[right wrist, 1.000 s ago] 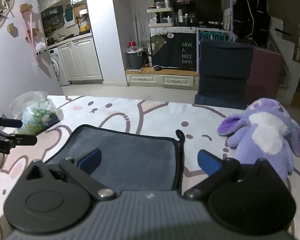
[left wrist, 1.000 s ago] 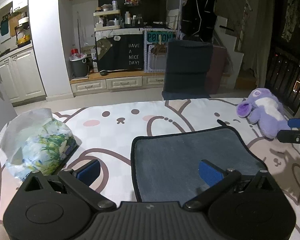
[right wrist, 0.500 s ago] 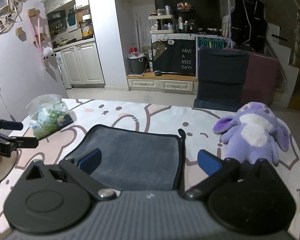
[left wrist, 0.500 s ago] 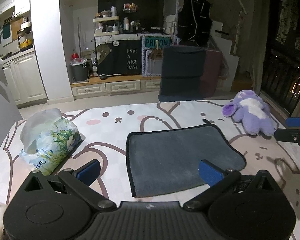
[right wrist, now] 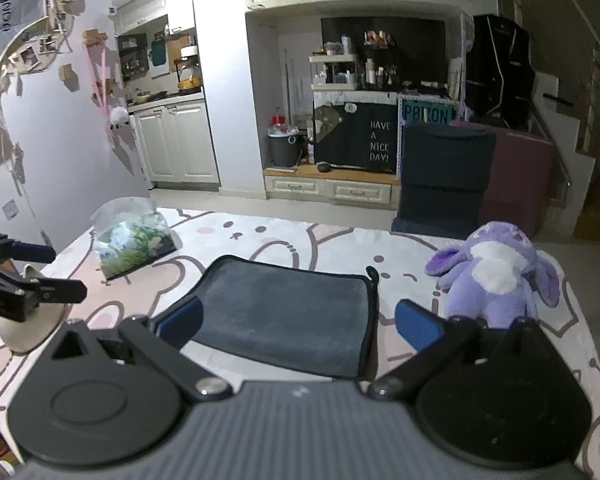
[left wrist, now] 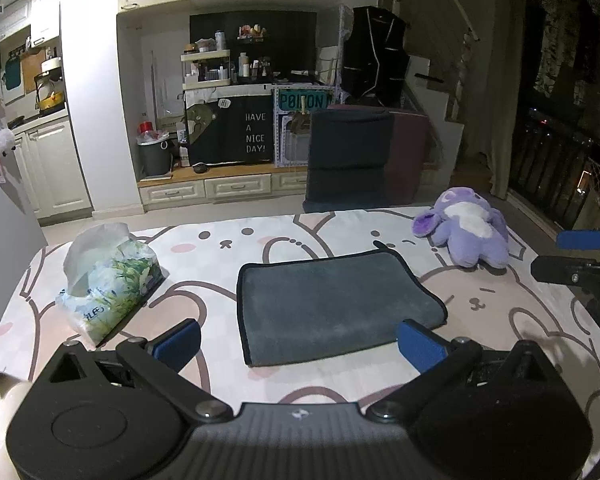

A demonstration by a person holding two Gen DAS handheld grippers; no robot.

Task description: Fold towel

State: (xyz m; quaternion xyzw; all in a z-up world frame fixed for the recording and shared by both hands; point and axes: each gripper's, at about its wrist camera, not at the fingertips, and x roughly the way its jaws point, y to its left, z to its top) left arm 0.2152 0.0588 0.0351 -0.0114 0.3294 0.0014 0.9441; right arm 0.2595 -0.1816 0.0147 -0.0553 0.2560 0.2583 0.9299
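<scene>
Grey towel (left wrist: 332, 304) lies folded flat on the table (left wrist: 228, 248), between a tissue pack (left wrist: 108, 280) and purple plush (left wrist: 466, 226); left gripper (left wrist: 298, 340) and right gripper (right wrist: 298, 318) fingers spread, holding nothing

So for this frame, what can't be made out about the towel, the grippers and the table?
- Towel: near edge hidden behind the right gripper body, right wrist view; fold layers unreadable.
- Right gripper: cut off by the frame edge, left wrist view.
- Beige object: partly covered by the left gripper, unidentifiable.
- Tissue pack: print too small.
</scene>
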